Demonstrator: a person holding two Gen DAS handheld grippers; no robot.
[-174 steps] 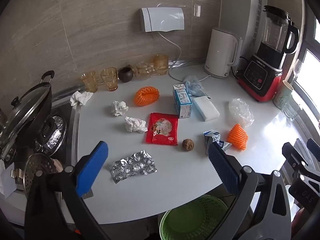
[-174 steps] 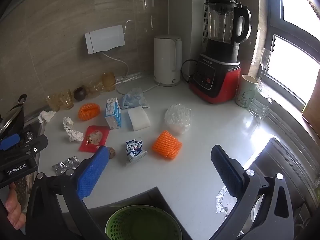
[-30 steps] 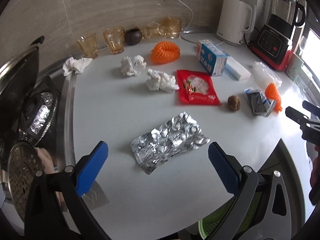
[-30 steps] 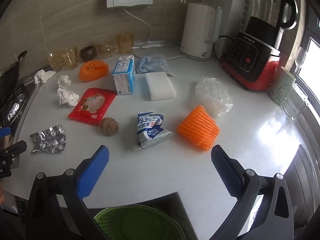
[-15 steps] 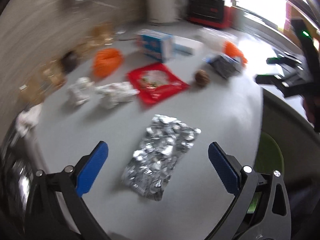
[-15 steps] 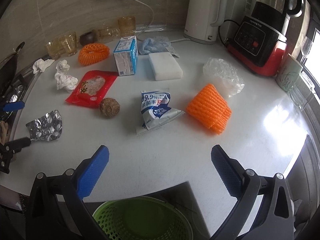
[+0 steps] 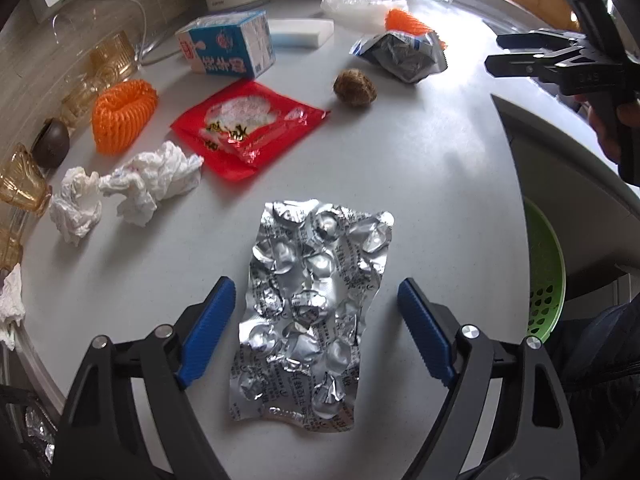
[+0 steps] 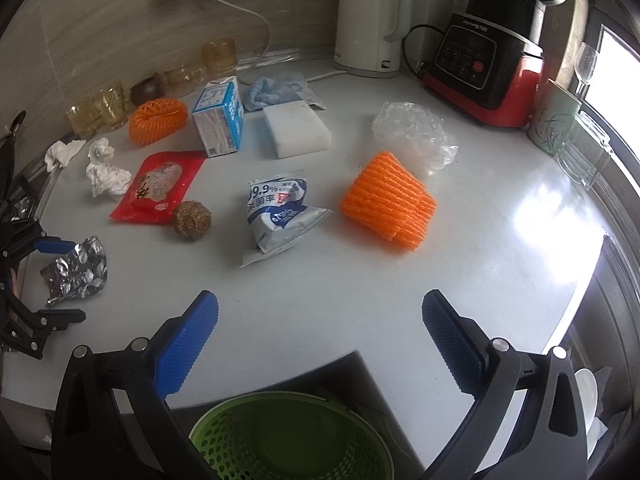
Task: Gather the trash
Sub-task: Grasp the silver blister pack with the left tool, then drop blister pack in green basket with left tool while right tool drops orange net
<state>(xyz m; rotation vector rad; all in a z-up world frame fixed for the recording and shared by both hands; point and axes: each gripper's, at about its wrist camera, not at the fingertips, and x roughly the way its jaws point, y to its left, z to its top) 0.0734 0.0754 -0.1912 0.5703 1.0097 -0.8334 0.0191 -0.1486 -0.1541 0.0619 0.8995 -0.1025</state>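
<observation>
A crumpled silver foil blister pack (image 7: 312, 304) lies flat on the white counter (image 7: 432, 184), between the fingers of my open left gripper (image 7: 316, 308). It also shows in the right wrist view (image 8: 78, 272), with the left gripper (image 8: 56, 280) around it. My right gripper (image 8: 320, 320) is open and empty above the counter's front edge, over the green basket (image 8: 288, 436). Other trash on the counter: a red wrapper (image 7: 248, 128), crumpled tissues (image 7: 152, 180), a brown ball (image 7: 354, 88), a blue-white pouch (image 8: 280, 212), and orange foam nets (image 8: 388, 200) (image 7: 122, 114).
A milk carton (image 8: 220, 120), a white sponge (image 8: 296, 128), a clear plastic bag (image 8: 412, 132) and a blue cloth (image 8: 276, 88) lie further back. A kettle (image 8: 368, 20), a red blender (image 8: 492, 68) and amber glasses (image 8: 100, 108) stand along the wall. A stove is at the left.
My left gripper has moved down and forward over the foil pack, so the pack now lies between its open fingers. My right gripper has moved slightly closer to the counter.
</observation>
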